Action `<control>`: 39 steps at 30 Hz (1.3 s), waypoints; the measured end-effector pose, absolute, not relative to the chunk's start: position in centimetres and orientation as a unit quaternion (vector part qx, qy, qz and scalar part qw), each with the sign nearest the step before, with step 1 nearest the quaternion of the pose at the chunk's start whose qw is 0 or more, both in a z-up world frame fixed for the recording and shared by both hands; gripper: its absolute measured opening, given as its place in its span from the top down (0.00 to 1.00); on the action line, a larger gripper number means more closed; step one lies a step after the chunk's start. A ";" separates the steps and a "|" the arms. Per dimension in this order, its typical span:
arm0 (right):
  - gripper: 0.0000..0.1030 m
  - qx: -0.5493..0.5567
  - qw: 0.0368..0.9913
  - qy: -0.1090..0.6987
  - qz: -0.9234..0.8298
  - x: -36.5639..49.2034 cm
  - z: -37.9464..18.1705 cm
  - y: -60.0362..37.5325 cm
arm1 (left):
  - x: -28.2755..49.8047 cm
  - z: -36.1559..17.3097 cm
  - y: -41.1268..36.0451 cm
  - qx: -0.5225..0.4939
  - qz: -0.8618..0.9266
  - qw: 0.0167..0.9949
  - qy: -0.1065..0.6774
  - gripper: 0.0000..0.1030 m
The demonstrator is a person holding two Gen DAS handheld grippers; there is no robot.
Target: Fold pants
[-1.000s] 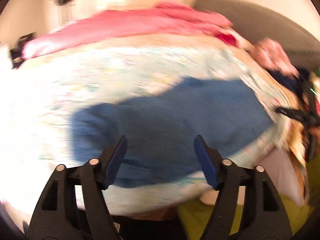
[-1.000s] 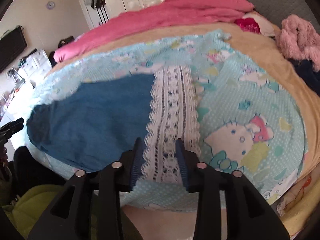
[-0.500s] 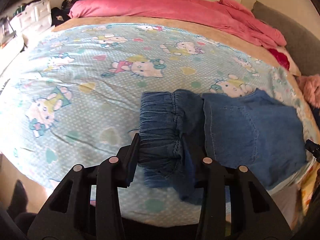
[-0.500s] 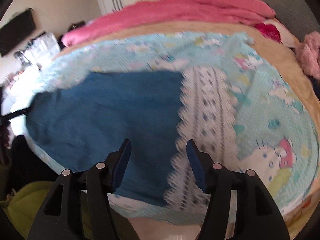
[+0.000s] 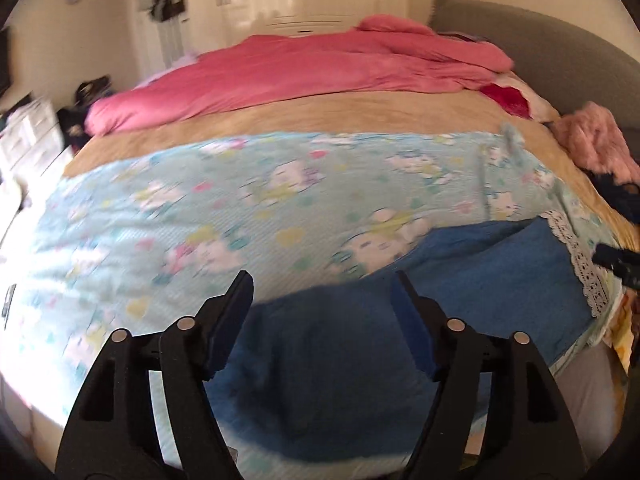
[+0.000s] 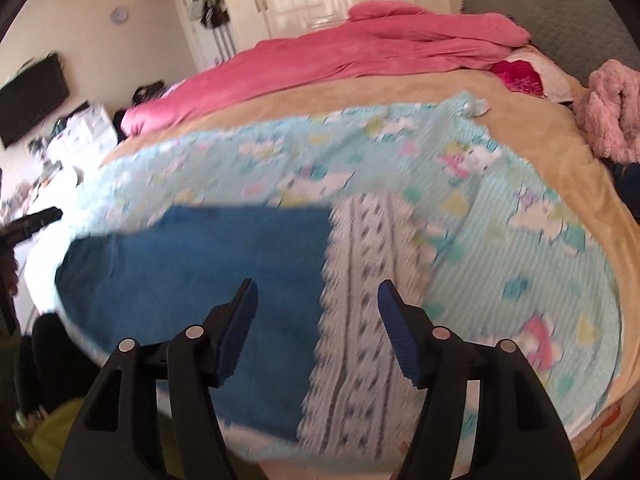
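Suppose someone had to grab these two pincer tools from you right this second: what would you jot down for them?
Left gripper: jaws opening, nothing between them, above the blue pants.
Right gripper: jaws opening, holding nothing, above the pants' edge by the lace strip.
Pants: lying flat on the cartoon-print blanket near the bed's front edge, apparently folded into a compact shape; blur hides the details.
Left: check the fold is neat, and fold once more if needed.

Motion blur smears the blanket's (image 5: pixel 248 216) cartoon print, and the pants' (image 5: pixel 360 360) folds cannot be told.
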State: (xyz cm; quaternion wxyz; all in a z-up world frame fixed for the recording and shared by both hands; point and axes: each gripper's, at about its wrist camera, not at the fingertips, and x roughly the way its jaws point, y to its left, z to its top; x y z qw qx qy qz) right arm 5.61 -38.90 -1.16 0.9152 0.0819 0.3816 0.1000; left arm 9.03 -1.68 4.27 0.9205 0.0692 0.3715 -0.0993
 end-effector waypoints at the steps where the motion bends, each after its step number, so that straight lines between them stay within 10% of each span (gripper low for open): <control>1: 0.41 0.083 0.917 0.378 0.096 6.5 -0.9 -39.3 | 10.4 3.9 -3.3 0.073 -0.121 0.916 0.375 0.37; 14: 0.41 0.102 0.901 0.416 0.074 14.9 -3.0 -42.9 | 20.6 -5.7 -11.7 0.058 -0.220 0.842 0.489 0.39; 15: 0.41 0.103 0.898 0.421 0.073 15.2 -3.4 -43.0 | 20.8 -6.2 -11.9 0.052 -0.226 0.837 0.495 0.48; 17: 0.41 0.107 0.890 0.436 0.080 15.9 -4.6 -43.2 | 20.7 -6.5 -12.1 0.022 -0.264 0.824 0.501 0.97; 18: 0.41 0.110 0.887 0.441 0.085 15.9 -4.9 -43.2 | 20.5 -6.2 -12.0 0.018 -0.271 0.824 0.498 0.97; 21: 0.83 0.117 0.878 0.449 0.115 15.7 -5.7 -42.8 | 20.0 -4.4 -11.8 0.015 -0.271 0.843 0.465 0.98; 25: 0.85 0.127 0.896 0.414 0.100 14.9 -4.9 -43.1 | 20.9 -4.4 -11.5 0.017 -0.258 0.854 0.451 0.98; 31: 0.75 0.081 0.891 0.441 0.066 16.0 -6.6 -42.2 | 21.6 -7.1 -12.1 0.039 -0.224 0.857 0.462 0.89; 39: 0.43 0.050 0.924 0.380 0.020 11.3 -2.4 -42.8 | 18.1 -2.7 -8.5 0.067 -0.159 0.897 0.408 0.30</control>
